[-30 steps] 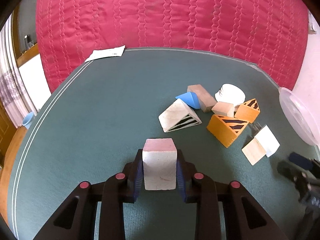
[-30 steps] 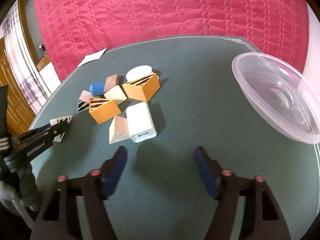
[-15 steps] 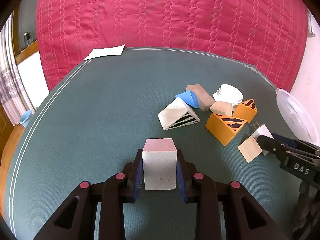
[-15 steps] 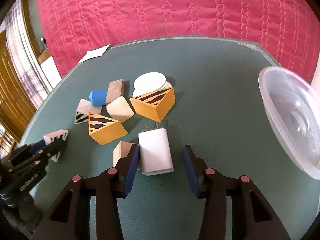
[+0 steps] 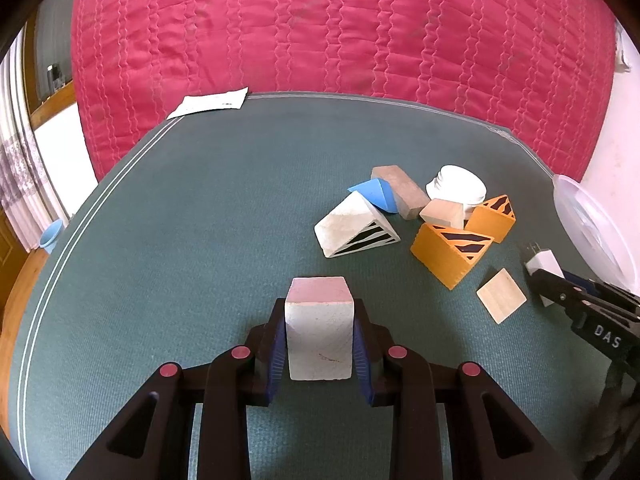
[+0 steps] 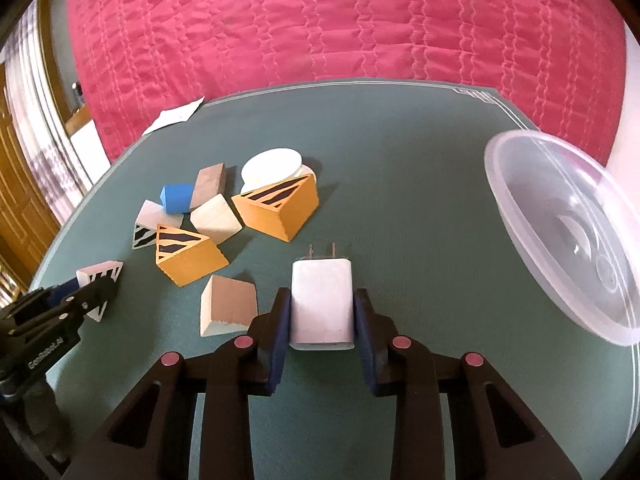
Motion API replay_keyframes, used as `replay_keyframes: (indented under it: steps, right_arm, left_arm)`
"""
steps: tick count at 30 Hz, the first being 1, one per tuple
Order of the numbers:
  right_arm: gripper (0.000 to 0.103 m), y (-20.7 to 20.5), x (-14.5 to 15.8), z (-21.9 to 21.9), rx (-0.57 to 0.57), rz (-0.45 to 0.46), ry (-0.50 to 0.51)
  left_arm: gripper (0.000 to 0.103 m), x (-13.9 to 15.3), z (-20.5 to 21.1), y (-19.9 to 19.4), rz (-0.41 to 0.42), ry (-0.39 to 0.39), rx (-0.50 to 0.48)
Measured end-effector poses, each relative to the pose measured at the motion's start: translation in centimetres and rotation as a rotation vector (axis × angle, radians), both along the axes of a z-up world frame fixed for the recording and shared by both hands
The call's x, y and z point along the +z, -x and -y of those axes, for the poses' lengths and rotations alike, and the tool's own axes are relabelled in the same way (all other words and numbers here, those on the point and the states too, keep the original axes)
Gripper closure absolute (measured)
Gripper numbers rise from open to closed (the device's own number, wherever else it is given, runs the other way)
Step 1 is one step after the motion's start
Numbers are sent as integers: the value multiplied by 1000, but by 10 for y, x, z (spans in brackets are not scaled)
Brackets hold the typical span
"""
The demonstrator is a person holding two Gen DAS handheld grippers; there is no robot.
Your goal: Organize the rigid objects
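The left gripper [image 5: 320,344] holds a white block [image 5: 319,330] with stripes on one side. Its jaws pinch the block on both sides, low over the green tabletop [image 5: 180,240].

The right gripper [image 6: 322,320] has a white plug charger [image 6: 322,306] between its blue pads. Its jaws have closed in and now press on the two long sides of the charger. The charger's two metal pins point away from the camera. It looks like it lies on the tabletop, but it is hard to tell.

The other things sit in a bunch on the tabletop, between the two grippers. There are two orange wedges with black stripes: the big one [image 6: 278,210] is farther back and the small one [image 6: 188,256] is nearer. A white striped wedge [image 5: 354,232] lies beside a blue block [image 5: 376,196]. A brown block [image 5: 400,190] touches the blue one. A round white lid [image 6: 272,168] sits behind the big orange wedge. A plain wood wedge [image 6: 228,310] lies just beside the right gripper's left jaw.

A clear plastic bowl [image 6: 560,232] stands near the right edge of the tabletop. A sheet of paper [image 5: 210,102] lies at the far edge. A red quilt [image 5: 340,40] is behind the tabletop.
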State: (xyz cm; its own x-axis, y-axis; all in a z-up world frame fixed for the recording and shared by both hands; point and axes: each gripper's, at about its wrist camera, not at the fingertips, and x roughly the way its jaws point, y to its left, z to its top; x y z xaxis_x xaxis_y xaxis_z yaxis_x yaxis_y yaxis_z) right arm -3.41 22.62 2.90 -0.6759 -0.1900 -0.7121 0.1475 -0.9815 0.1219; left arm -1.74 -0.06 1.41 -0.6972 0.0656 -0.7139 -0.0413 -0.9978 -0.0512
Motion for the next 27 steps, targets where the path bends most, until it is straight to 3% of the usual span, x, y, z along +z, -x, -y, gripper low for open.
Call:
replay_keyframes:
  steps: [12, 20, 27]
  right_arm:
    - [72, -23, 20, -30, -47, -56, 95]
    - [72, -36, 43, -76, -182, -149, 97]
    - [72, -32, 54, -127, -317, -174, 79]
  left_arm:
    - [72, 4, -6, -2, -15, 6, -8]
    - [72, 8, -19, -4, -17, 27, -25]
    - [72, 15, -37, -7, -25, 30, -63]
